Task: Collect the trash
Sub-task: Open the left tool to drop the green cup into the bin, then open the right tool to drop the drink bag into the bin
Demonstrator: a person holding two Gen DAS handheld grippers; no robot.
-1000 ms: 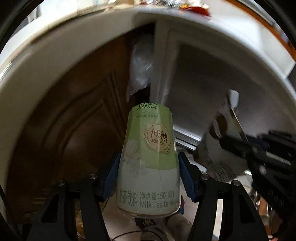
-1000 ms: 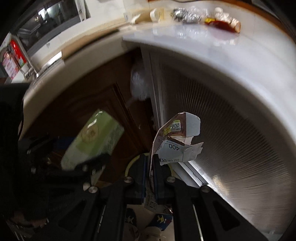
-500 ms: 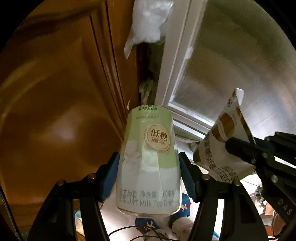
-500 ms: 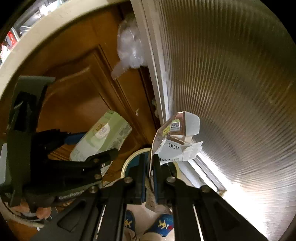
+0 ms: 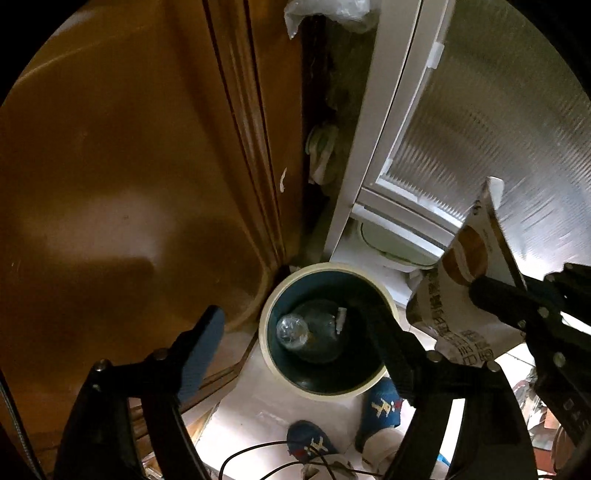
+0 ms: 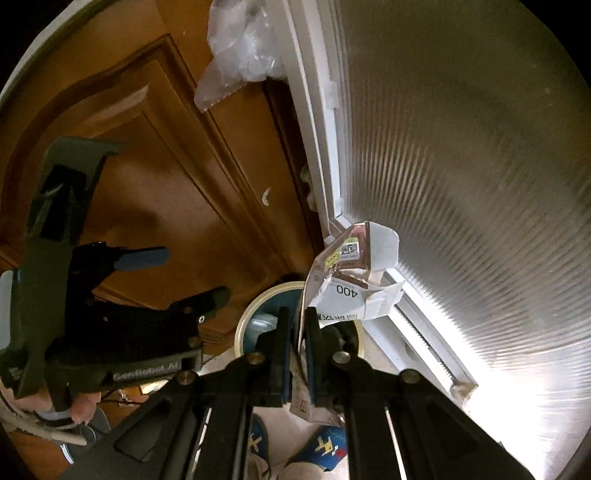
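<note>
A round bin with a cream rim and dark teal inside stands on the floor in the corner. The milk tea bottle lies inside it, seen end-on. My left gripper hangs just above the bin; its jaws are opening and nothing is between them. At the right, my right gripper is shut on a flattened, crumpled drink carton. In the right wrist view the carton sticks up from the shut right gripper, above the bin's rim. The left gripper stands open to the left.
A brown wooden door fills the left; a ribbed frosted glass door with a white frame fills the right. A clear plastic bag hangs in the gap above. The person's feet in blue slippers and a cable are below the bin.
The left jaws spread and the milk tea bottle left them; it now lies in the bin. Both grippers sank toward the bin. The right gripper kept hold of the carton.
</note>
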